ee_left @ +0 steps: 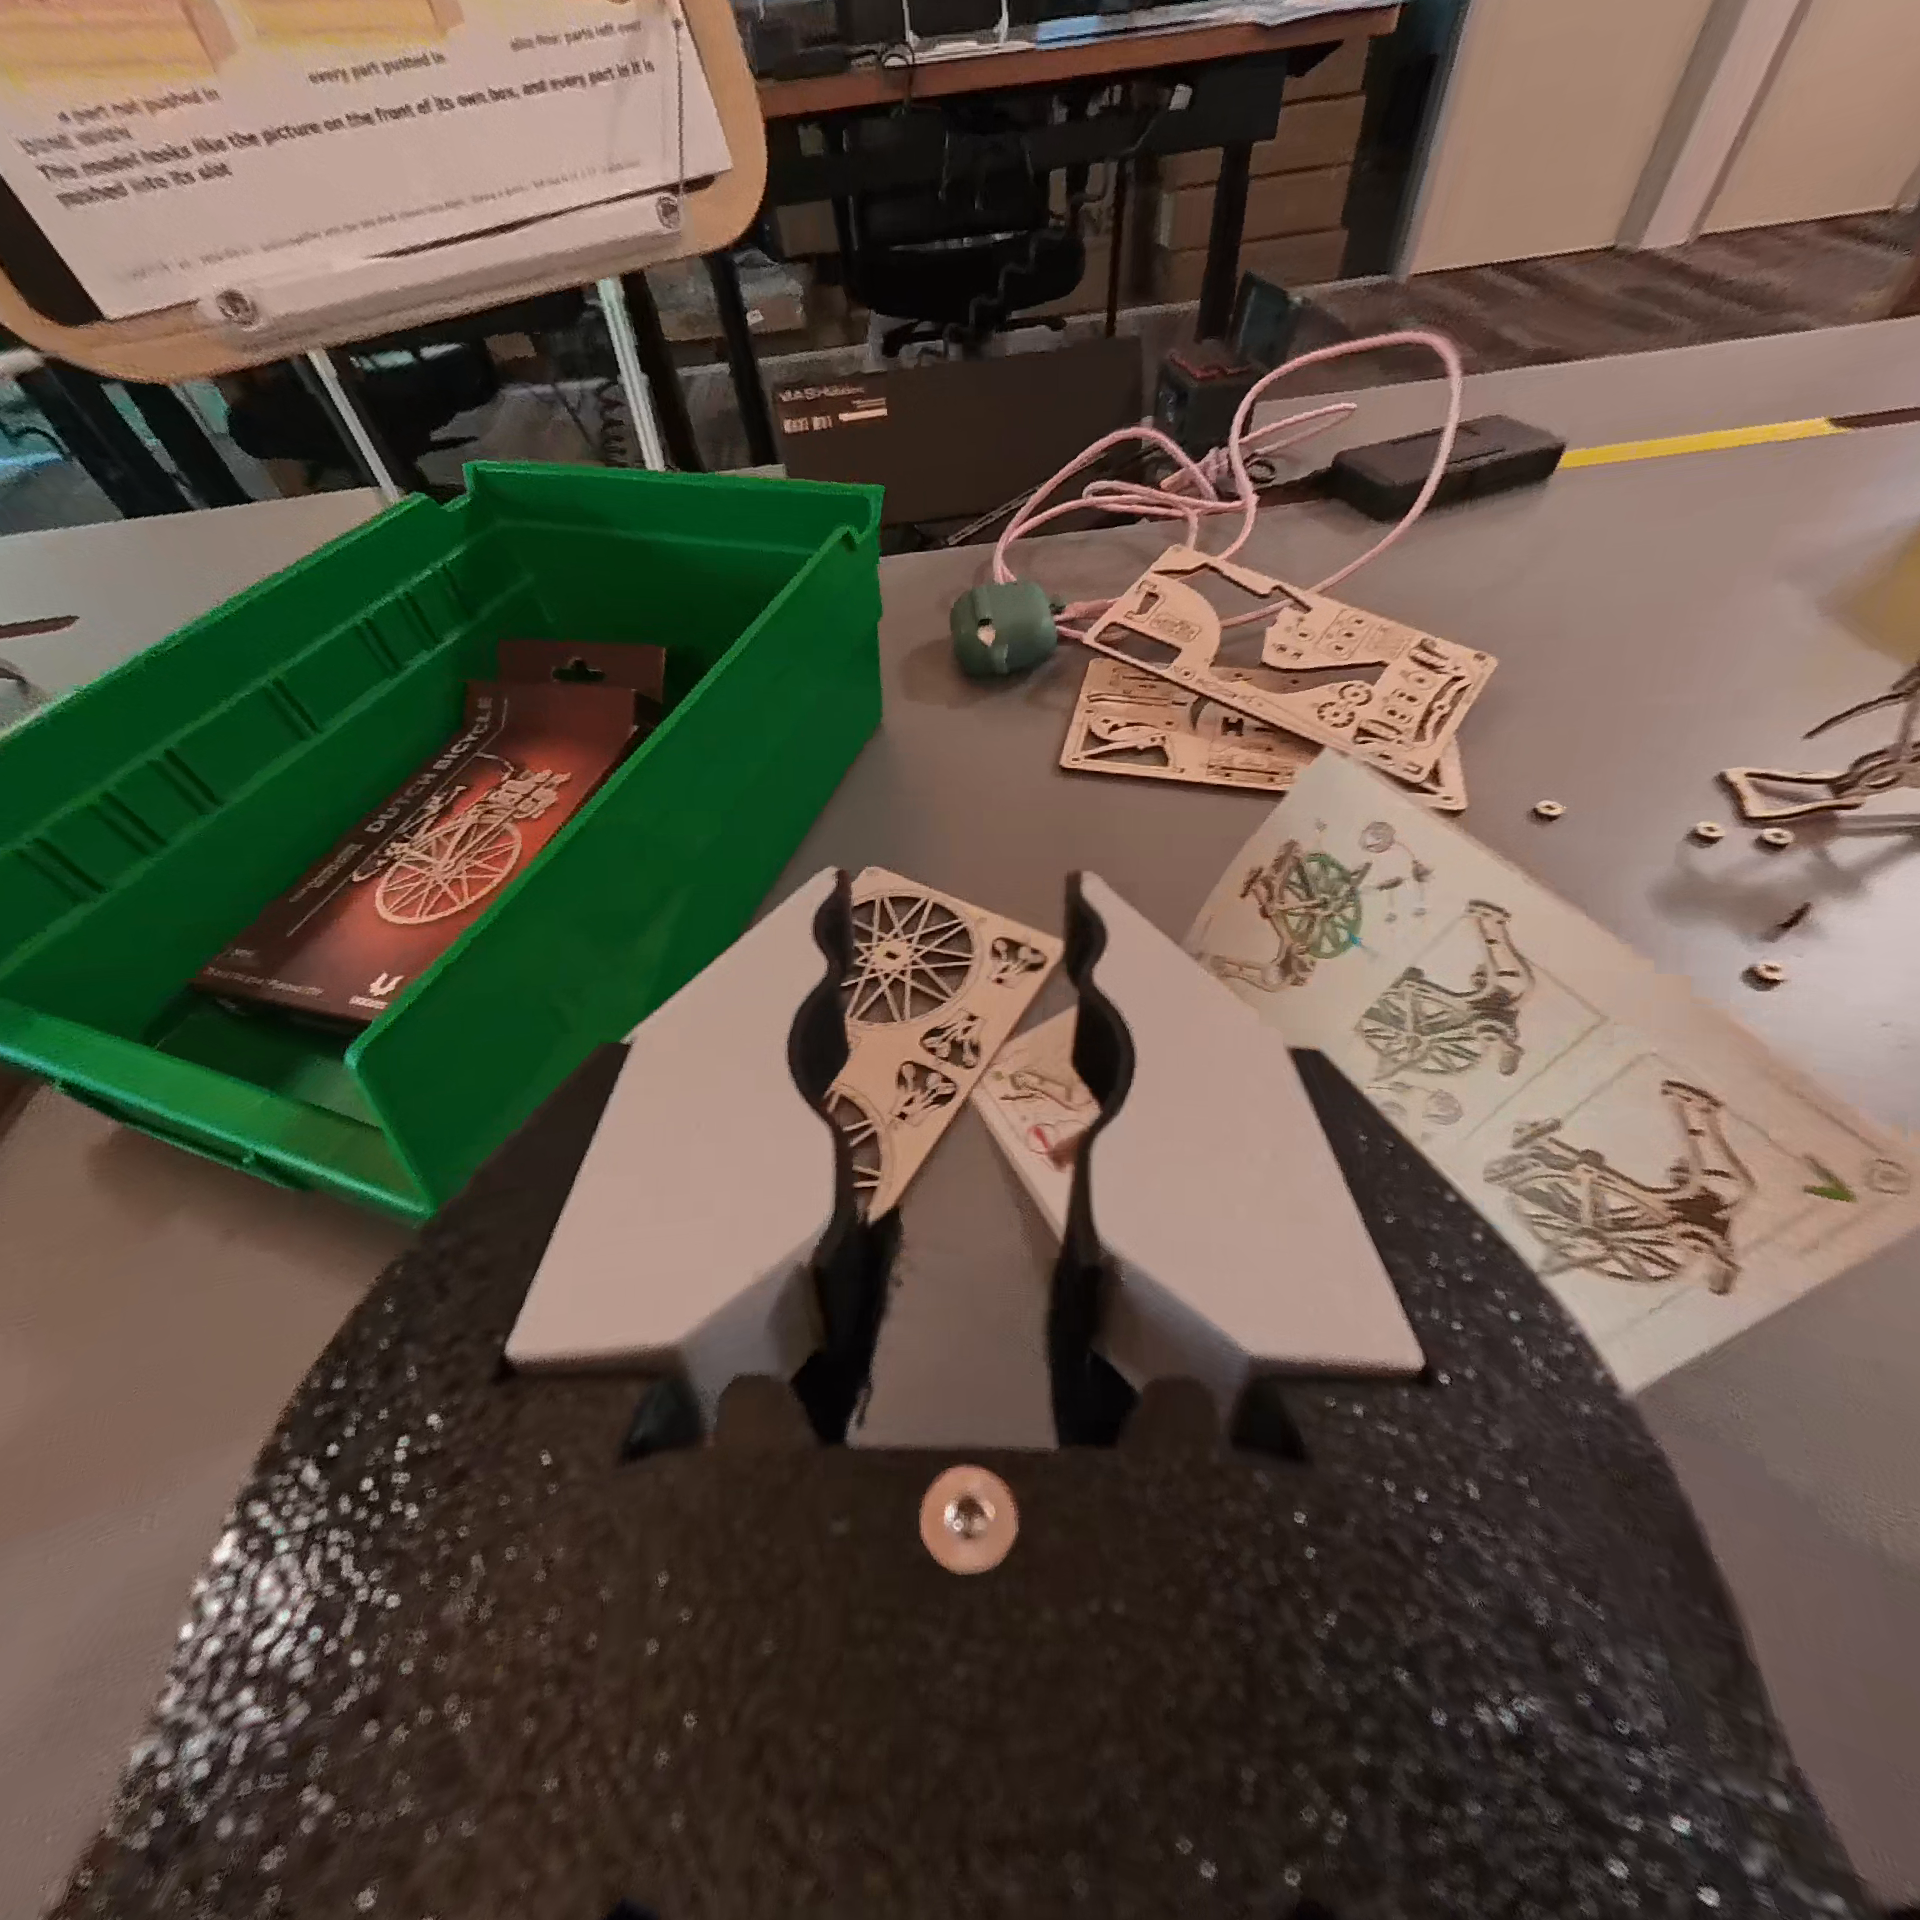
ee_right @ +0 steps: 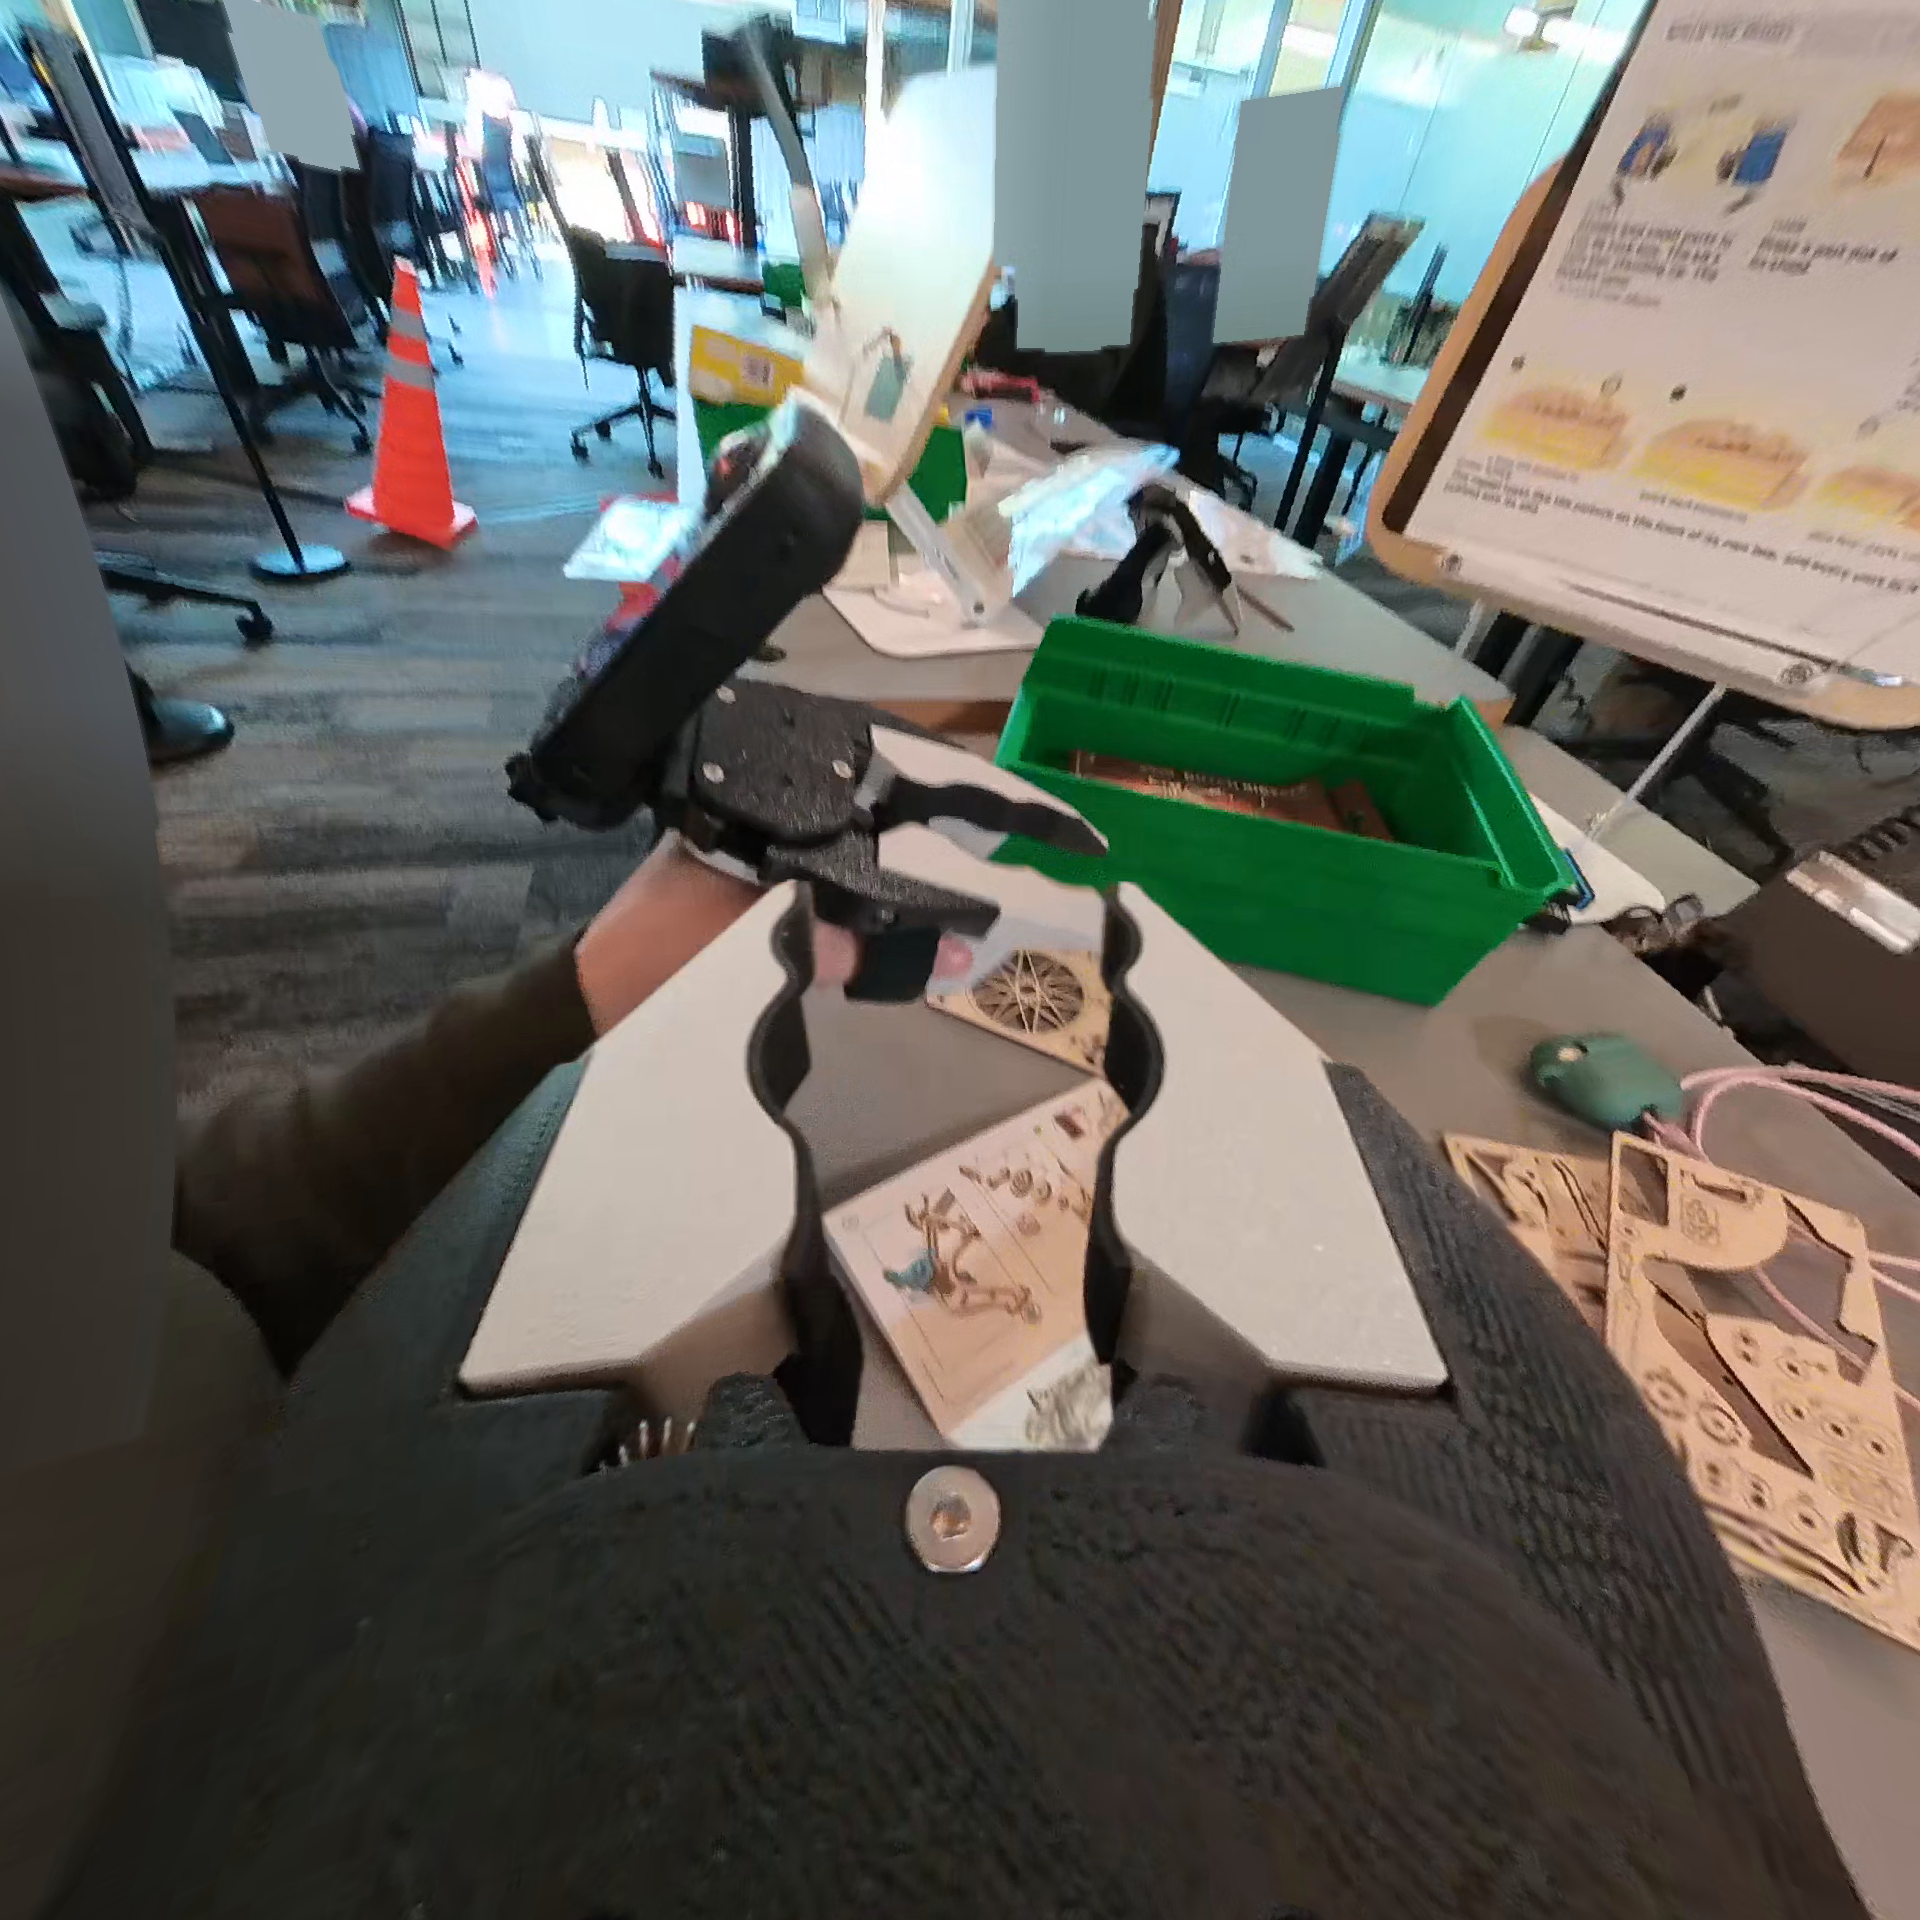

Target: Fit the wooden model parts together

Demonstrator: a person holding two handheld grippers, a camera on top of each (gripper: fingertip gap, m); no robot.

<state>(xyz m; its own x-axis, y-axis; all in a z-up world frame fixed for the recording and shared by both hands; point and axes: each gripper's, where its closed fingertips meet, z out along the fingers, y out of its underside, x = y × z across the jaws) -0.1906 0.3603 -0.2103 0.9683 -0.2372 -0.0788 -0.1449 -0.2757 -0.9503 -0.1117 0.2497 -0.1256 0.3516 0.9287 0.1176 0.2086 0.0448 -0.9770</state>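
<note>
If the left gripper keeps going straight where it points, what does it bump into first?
Probably the wooden sheet with the wheel cut-outs lying on the table, right between the open left gripper fingers. Depth is hard to judge.

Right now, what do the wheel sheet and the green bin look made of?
Wheel sheet: thin pale plywood by the look, matte, with dark-edged cut lines, probably laser-cut. Green bin: moulded plastic, slightly glossy, with ribbed walls.

Print on boxes (ee_left: pixel 416 852), instruction boards (ee_left: pixel 343 135), leaflet (ee_left: pixel 1538 1081).
</note>
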